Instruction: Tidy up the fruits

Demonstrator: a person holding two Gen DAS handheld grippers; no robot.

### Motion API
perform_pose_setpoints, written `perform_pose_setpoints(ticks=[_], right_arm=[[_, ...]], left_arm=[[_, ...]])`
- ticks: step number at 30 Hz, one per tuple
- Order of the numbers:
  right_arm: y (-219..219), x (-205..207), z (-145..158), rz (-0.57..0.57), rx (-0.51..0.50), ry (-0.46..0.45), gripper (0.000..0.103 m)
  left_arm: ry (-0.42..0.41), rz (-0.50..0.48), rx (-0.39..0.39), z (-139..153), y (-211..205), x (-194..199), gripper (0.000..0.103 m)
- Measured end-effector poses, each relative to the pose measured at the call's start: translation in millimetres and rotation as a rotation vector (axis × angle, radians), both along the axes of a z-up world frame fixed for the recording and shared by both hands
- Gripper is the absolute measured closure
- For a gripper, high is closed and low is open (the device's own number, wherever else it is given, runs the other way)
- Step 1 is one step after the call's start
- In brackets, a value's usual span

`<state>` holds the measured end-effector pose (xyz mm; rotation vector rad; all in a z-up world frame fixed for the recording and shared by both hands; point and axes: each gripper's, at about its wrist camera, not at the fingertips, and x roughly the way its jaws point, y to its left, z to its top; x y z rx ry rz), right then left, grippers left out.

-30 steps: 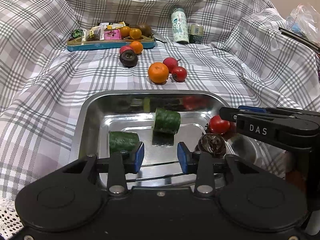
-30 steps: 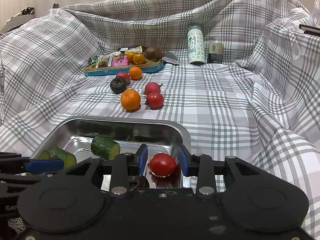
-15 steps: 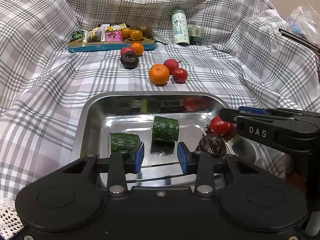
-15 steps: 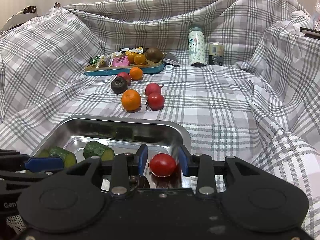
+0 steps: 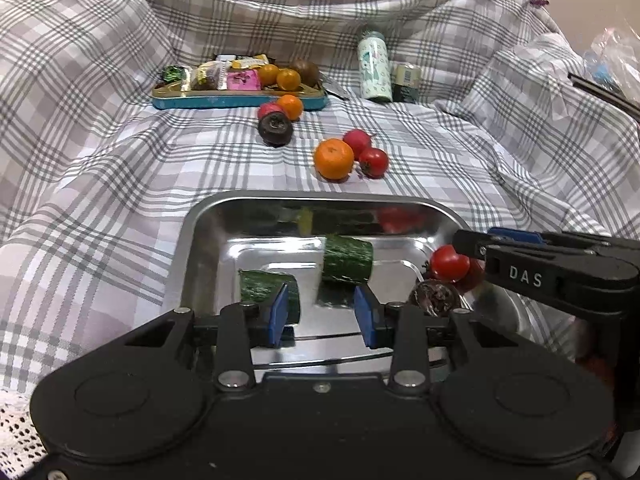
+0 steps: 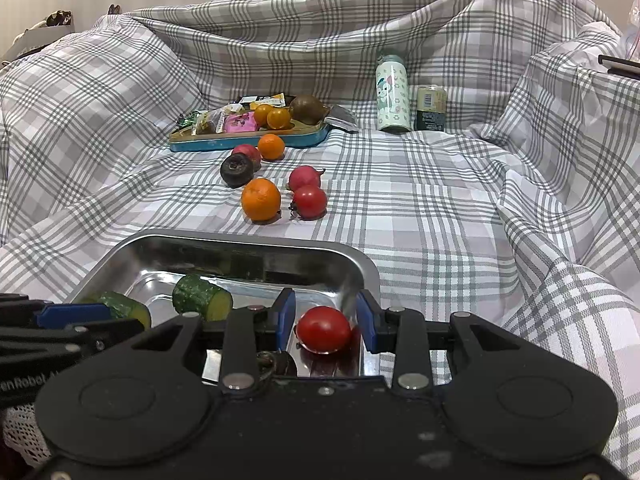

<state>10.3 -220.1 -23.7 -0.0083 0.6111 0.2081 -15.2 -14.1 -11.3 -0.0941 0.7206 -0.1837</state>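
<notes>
Your right gripper [image 6: 326, 322] brackets the tomato [image 6: 324, 329] with jaws apart at lower centre; your left gripper [image 5: 320, 314] hangs wide over the steel tray [image 5: 192, 240].

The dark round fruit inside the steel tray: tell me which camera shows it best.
The left wrist view. There the dark round fruit sits mostly exposed beside the red tomato. In the right wrist view only a sliver shows, hidden behind the right gripper.

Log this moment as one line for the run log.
left gripper: open, empty, above steel tray | right gripper: open around tomato resting in tray | also in tray: two cucumber pieces
</notes>
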Motion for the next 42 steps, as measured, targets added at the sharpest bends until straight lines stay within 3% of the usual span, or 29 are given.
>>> perform_pose_setpoints(ticks=[16,32,38,42], right_arm=[[-2.6,-2.0,-0.5,0.003,-0.005,0.0,0.067],[1.7,-4.3,4.1,0.061,-0.022,0.026,0.067],[0.7,6.3,10.0,0.059,-0.005,0.071,0.067],[1.3,18.1,22.1,0.058,-0.018,0.052,0.067]], left_arm=[[-0.037,0.118,0.013,1.0,9.4,-0.3,0.057],[-0.047,0.108,0.064,12.2,4.9,1.1,0.057],[-0.014,0.093,0.087,17.0,3.2,21.0,0.057],[-0.026,0.061,0.088,26.4,2.9,39.8,0.057]])
